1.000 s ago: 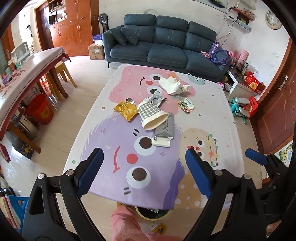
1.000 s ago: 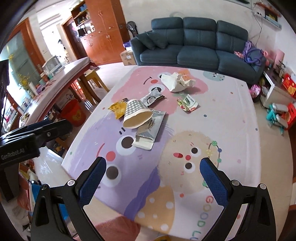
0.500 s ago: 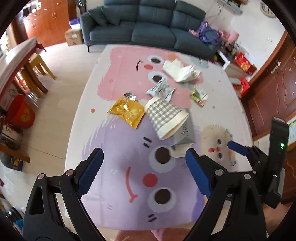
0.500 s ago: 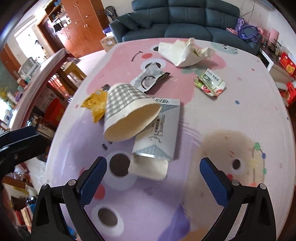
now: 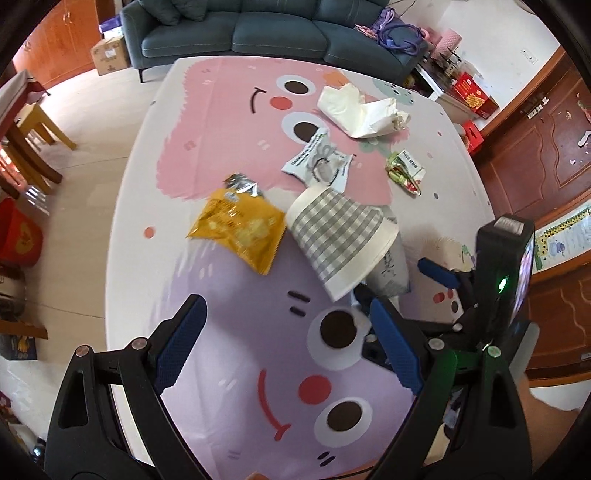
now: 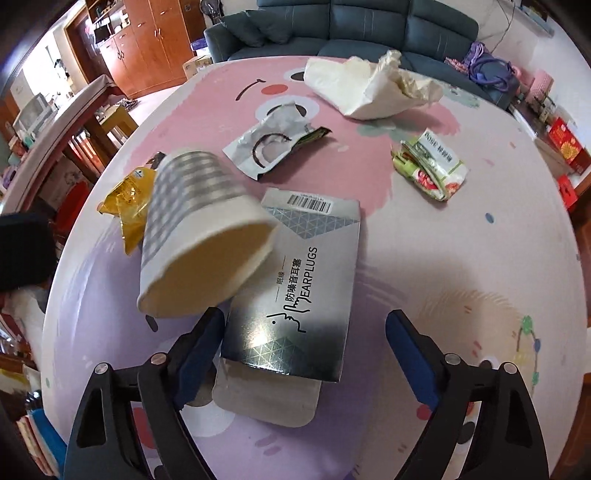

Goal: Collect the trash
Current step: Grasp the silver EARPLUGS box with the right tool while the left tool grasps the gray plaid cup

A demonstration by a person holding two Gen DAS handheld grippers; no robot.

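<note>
Trash lies on the cartoon tablecloth (image 5: 229, 387): a yellow snack bag (image 5: 236, 225), a checked paper cup (image 5: 343, 236) on its side, a silver earplug box (image 6: 306, 288), a torn silver wrapper (image 6: 273, 144), a green packet (image 6: 428, 170) and a crumpled white paper bag (image 6: 369, 88). My left gripper (image 5: 286, 304) hangs open over bare cloth just short of the cup and bag, with nothing between its fingers. My right gripper (image 6: 304, 315) straddles the near end of the earplug box. Its jaws are closing, and the right pad still stands apart from the box.
The cup's rim (image 6: 207, 273) rests on the box's left edge beside my right gripper's left finger. A grey sofa (image 5: 236, 33) stands beyond the table, a wooden door (image 5: 535, 162) on the right, a red bucket (image 5: 18, 236) and stools on the floor at left.
Both grippers have come down and forward toward the trash. The right one now straddles the earplug box with its jaws a little narrower. The left one now faces the cup and snack bag.
</note>
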